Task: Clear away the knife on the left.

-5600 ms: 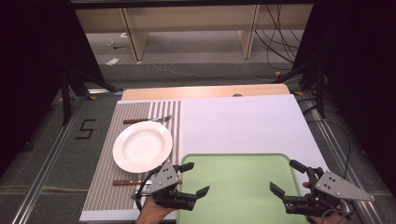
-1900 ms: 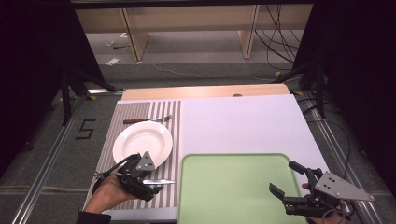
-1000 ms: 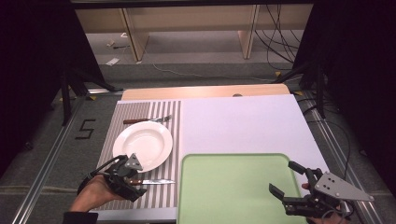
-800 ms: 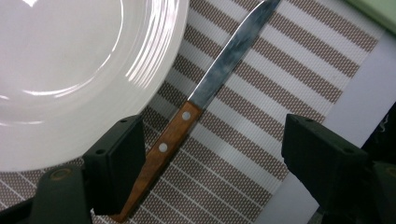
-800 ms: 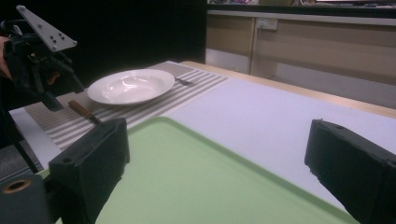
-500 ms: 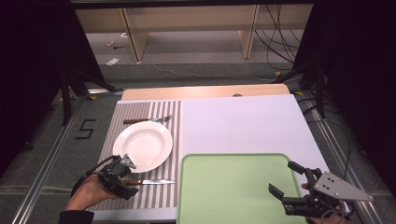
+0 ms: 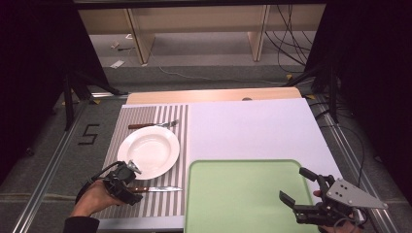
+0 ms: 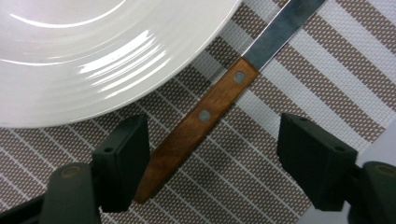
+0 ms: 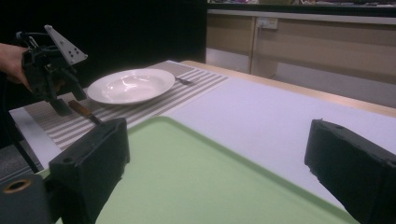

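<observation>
In the left gripper view, the knife (image 8: 201, 116) is running off the top edge, blade tip cut off; its handle's near end is disappearing behind the left gripper (image 8: 212, 168), by one jaw. The plate (image 8: 93, 51) is getting cropped at top & left. In the high view, the right gripper (image 7: 303, 187) is hiding most of the right hand (image 7: 335, 225), which the bottom edge is cutting off. The fork (image 7: 154, 124) is too small for tines to be showing.
</observation>
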`<action>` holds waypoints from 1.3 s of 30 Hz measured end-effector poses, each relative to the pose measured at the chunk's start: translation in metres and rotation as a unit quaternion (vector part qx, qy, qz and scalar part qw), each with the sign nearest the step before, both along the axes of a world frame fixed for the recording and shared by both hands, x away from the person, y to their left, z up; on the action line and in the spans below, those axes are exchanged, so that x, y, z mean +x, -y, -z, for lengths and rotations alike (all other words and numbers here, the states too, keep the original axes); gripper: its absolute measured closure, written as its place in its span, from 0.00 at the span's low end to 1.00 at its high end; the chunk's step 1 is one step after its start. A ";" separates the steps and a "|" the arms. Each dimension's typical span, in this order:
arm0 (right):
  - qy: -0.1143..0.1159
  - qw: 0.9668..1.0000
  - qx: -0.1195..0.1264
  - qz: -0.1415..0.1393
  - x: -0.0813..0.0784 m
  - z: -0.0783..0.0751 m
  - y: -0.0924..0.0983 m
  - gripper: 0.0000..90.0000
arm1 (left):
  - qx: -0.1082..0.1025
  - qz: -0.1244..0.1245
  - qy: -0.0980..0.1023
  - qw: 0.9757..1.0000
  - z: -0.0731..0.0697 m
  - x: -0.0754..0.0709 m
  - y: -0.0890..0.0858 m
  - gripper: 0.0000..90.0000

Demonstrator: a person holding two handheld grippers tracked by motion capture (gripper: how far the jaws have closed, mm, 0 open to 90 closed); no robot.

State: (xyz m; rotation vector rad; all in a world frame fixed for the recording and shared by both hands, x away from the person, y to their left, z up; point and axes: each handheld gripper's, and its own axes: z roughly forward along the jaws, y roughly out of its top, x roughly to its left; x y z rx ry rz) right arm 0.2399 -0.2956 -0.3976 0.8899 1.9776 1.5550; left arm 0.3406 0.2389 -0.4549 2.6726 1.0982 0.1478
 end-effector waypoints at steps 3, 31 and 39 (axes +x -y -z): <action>0.000 1.000 0.000 -0.001 0.000 0.000 0.000 0.08 | -0.003 0.003 -0.002 1.000 0.000 0.001 0.002 0.34; 0.000 1.000 -0.001 -0.002 0.001 0.000 -0.001 0.09 | 0.026 0.029 -0.029 0.999 0.005 0.006 0.028 0.69; 0.001 1.000 -0.002 -0.003 0.000 0.000 -0.001 0.09 | 0.024 0.020 -0.032 0.999 0.005 0.008 0.029 0.84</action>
